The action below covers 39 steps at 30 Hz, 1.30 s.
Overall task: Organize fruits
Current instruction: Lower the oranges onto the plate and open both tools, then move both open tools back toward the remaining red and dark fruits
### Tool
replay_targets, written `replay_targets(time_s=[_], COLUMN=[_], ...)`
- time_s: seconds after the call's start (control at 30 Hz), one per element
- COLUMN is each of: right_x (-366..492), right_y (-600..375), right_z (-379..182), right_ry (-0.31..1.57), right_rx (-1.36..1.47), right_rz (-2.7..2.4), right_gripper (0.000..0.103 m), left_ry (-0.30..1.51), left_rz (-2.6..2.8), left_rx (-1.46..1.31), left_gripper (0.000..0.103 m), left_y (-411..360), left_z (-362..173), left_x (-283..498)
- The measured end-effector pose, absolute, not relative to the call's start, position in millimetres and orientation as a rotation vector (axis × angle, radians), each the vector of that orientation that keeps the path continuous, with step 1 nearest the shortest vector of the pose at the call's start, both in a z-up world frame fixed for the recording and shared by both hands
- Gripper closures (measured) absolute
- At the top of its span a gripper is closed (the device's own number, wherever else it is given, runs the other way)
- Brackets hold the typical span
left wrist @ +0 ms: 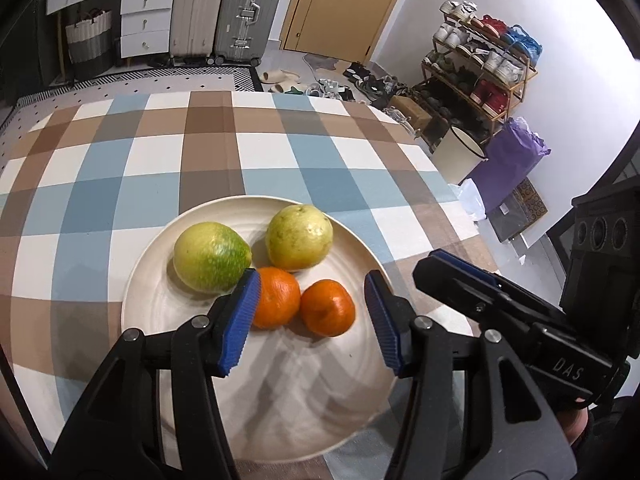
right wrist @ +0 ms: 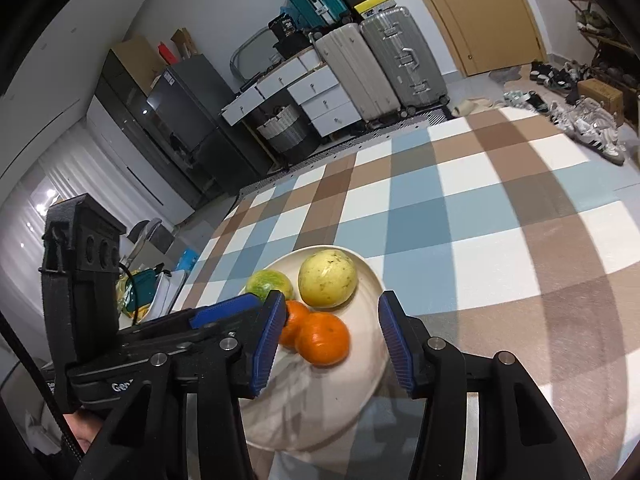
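A cream plate [left wrist: 160, 320] on the checked tablecloth holds a green-yellow fruit [left wrist: 210, 258], a pale yellow fruit [left wrist: 299, 237] and two oranges [left wrist: 278, 298] [left wrist: 328, 307] side by side. My left gripper [left wrist: 311, 277] hovers open over the plate's near half, its blue pads either side of the oranges, neither visibly pressed. In the right wrist view my right gripper [right wrist: 332, 296] is open too, over the same plate [right wrist: 320, 408], with the nearer orange [right wrist: 322, 338] between its fingers and the yellow fruit [right wrist: 328, 278] beyond. Each gripper shows in the other's view, close alongside.
The checked cloth [left wrist: 200, 152] stretches far beyond the plate. The table's right edge [left wrist: 452, 184] drops to a white bin [left wrist: 460, 152] and a purple bag [left wrist: 508, 160]. A shoe rack [left wrist: 480, 72], suitcases [left wrist: 248, 12] and drawers [left wrist: 144, 20] stand by the walls.
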State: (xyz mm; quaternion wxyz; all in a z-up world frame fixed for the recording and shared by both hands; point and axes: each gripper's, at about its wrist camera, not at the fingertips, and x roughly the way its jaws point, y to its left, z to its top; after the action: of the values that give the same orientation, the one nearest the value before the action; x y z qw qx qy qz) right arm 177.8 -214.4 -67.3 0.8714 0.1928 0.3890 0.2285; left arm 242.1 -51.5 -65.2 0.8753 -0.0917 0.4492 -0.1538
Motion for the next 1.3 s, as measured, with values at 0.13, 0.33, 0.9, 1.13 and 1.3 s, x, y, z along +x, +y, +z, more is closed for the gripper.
replay_targets(time_s=[0.13, 0.33, 0.9, 1.13, 1.3], right_x=[165, 147, 84, 50, 21], right_y=[-220, -225, -226, -222, -213], right_z=[-61, -49, -5, 2, 12], right_ry=[0.801, 0.782, 0.642, 0.598, 0.544], right_rx=[0.409, 0.399, 0.333, 0.301, 0.26], right_rz=[0.469, 0.47, 0.478, 0.487, 0.515], right_gripper=[0.053, 0.053, 0.018, 0.014, 0.009], left_ry=[0.928, 0.902, 0.775, 0.715, 0.678], left_rz=[-0.318, -0.317, -0.25, -0.201, -0.19], left_rx=[-0.181, -0.164, -0.152, -0.141, -0.134], left_gripper=[0.053, 0.053, 0.019, 0.003, 0.001], left_y=[-53, -53, -41, -30, -26], left_z=[-57, -44, -2, 11, 18], left_x=[227, 203, 117, 82, 55])
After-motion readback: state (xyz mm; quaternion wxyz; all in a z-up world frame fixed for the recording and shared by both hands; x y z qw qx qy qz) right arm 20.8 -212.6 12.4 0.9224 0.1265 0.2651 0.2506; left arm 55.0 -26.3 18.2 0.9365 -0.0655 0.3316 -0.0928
